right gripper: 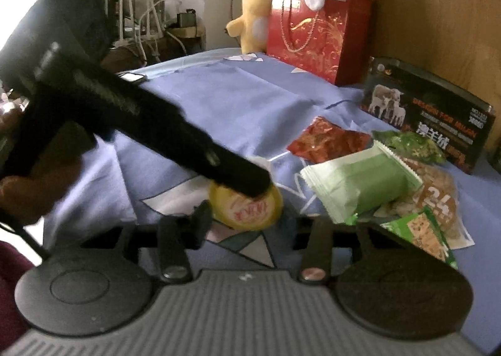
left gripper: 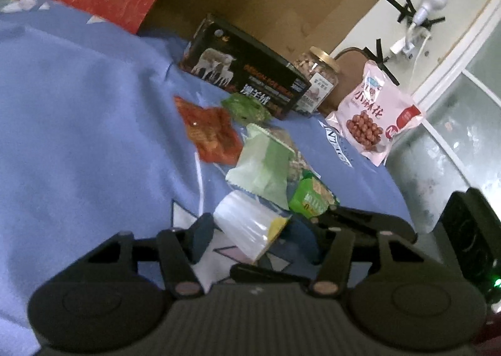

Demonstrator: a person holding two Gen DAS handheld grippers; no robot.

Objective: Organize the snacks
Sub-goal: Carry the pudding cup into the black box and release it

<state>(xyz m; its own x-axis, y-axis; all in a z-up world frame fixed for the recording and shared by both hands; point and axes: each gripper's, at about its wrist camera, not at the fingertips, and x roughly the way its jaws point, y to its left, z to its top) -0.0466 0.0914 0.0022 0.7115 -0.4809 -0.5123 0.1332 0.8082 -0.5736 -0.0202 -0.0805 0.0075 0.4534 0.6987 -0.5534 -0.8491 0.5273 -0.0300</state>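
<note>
On the blue sheet (left gripper: 78, 105) in front of the black sheep-picture box (left gripper: 244, 80): both tools meet at one snack packet.

The yellow-and-white packet (left gripper: 247, 224) lies farthest out from the box, beyond the red packet (left gripper: 209, 133) and pale green packet (left gripper: 263, 168) that sit between it and the box. The left gripper (left gripper: 252, 238) has this packet between its half-spread jaws; whether the pads press it, I cannot tell. The right gripper (right gripper: 247, 224) stands just behind the same packet, on the side away from the box, jaws apart and holding nothing. A nut jar (left gripper: 319, 74) touches the box's end, with a pink peanut bag (left gripper: 372, 117) just beside it.
</note>
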